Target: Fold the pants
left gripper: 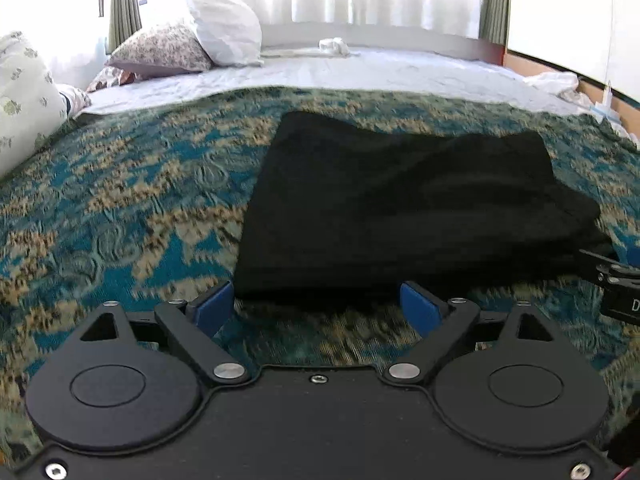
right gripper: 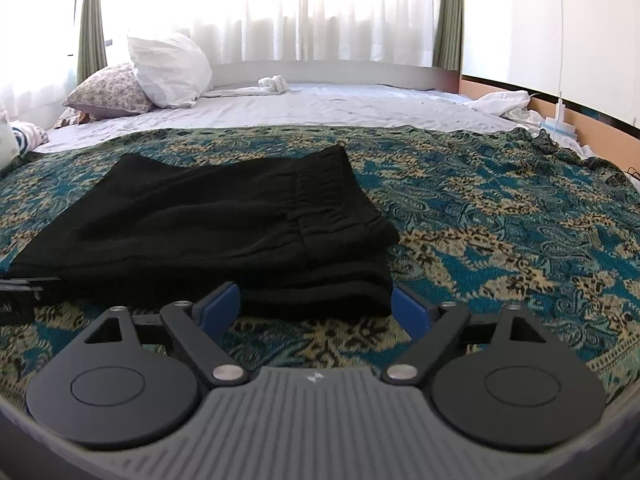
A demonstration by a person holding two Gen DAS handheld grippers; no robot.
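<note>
Black pants [left gripper: 408, 208] lie folded in a stacked bundle on the teal and tan patterned bedspread [left gripper: 120, 208]. They also show in the right wrist view [right gripper: 224, 232], with the ribbed waistband on top at the right. My left gripper [left gripper: 318, 306] is open and empty, its blue pads just short of the bundle's near edge. My right gripper [right gripper: 316, 304] is open and empty at the bundle's near right corner, whose front edge sits between its pads. The right gripper's tip shows at the right edge of the left wrist view [left gripper: 616, 280].
A white pillow [right gripper: 168, 70] and a floral pillow [right gripper: 108, 92] lie at the far left on a white sheet [right gripper: 320, 108]. A small white cloth [right gripper: 274, 84] sits by the window wall. Crumpled white fabric [right gripper: 504, 102] lies at the far right by the wall.
</note>
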